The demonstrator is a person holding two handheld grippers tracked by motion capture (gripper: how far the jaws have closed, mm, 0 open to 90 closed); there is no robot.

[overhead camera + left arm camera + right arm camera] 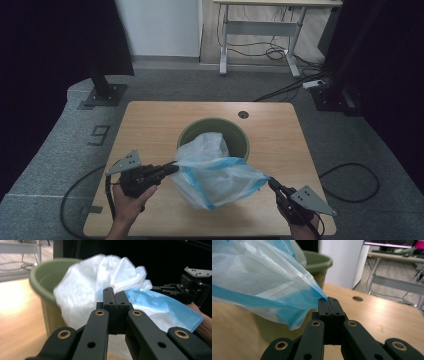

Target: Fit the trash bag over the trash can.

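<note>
Wooden table (pixel 150 125), grey carpet (pixel 60 150), white-framed desk (pixel 260 25), floor cables (pixel 350 180)

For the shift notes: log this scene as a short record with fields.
work in hand: plastic bag held stretched in front of the green bin
left gripper: shut on the bag's edge
right gripper: shut on the opposite edge
bag: white with a blue band, partly over the bin's near rim, not yet fitted around it
bin: upright on the wooden table
table hole: behind the bin

wooden table (pixel 150 125) — green bin (pixel 239 134) on it
</note>
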